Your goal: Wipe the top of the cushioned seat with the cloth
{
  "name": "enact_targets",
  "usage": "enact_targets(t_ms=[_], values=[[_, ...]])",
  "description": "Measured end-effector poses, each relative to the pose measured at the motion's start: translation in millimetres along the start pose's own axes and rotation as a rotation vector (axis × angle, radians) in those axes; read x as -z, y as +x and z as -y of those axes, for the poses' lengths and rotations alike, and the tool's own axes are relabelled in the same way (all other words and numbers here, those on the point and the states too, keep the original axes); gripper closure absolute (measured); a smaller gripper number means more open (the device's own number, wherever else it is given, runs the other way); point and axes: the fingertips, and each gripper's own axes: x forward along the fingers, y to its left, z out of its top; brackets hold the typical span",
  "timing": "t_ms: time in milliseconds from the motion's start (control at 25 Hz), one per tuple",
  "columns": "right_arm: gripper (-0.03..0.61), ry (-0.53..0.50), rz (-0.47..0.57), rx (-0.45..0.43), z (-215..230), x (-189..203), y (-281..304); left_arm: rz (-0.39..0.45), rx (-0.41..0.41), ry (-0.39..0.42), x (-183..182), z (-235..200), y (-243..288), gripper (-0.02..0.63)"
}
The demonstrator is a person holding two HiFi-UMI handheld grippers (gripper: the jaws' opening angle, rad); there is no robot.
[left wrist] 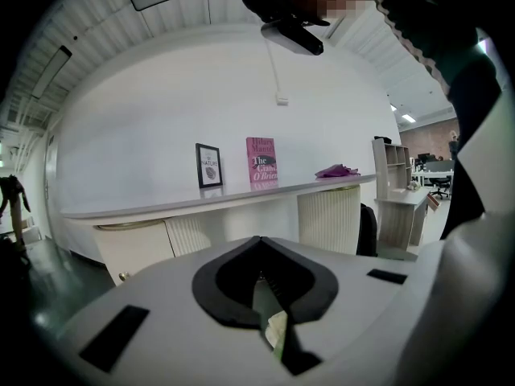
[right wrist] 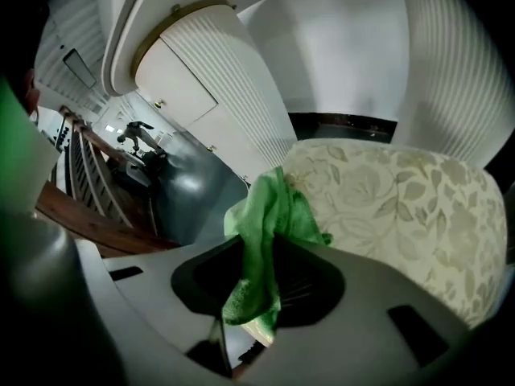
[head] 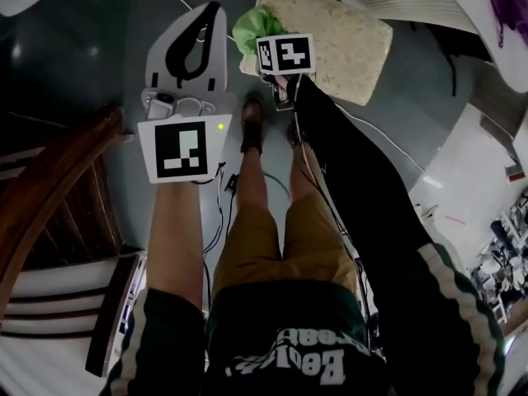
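1. The left tool (head: 206, 15) is closed up with nothing in it. It is off to the side, away from the seat. It is best left out of the way there.
2. The right tool (right wrist: 259, 252) pinches the green cloth (right wrist: 272, 207) tight.
3. The cloth hangs right by the left corner of the cushioned seat (right wrist: 386, 207). I think it is best to press it flat on top and rub slowly across.

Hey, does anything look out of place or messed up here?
Nothing looks spilled or damaged. The only oddity is that the green cloth hangs bunched in a wad from the fingers of the right gripper, by the corner of the cushioned seat, not spread flat for wiping.
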Motion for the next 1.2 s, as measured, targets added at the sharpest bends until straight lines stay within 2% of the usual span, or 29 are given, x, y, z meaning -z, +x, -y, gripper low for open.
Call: enact_targets(t_ms=[120,240,560,800,880,960,1120,1200], values=[[0.460,-0.022,-0.002,-0.005,7.1,1.4,-5.5,0.011,0.006,0.002,-4.1,5.2,4.9,0.598],[0.460,-0.023,0.006,0.042,38.1,9.0,-24.2,0.017,0.016,0.003,-9.3,10.0,10.6,0.598],[0.460,0.076,0.010,0.219,194.7,53.7,-110.7,0.030,0.066,0.014,-23.6,38.9,40.4,0.598],[0.460,0.077,-0.040,0.356,274.1,85.0,-157.5,0.027,0.109,0.033,-28.0,60.7,54.3,0.598],[0.460,0.134,-0.054,0.374,289.6,99.6,-162.7,0.027,0.117,0.035,-28.7,66.4,56.7,0.600],[0.460,0.191,-0.041,0.350,291.3,108.4,-160.8,0.022,0.125,0.039,-27.6,71.7,58.5,0.598],[0.462,0.196,-0.023,0.357,290.6,109.0,-156.8,0.008,0.124,0.037,-23.9,73.4,59.6,0.598],[0.462,0.238,-0.006,0.350,290.5,109.1,-157.6,0.013,0.119,0.033,-25.4,71.6,58.1,0.598]])
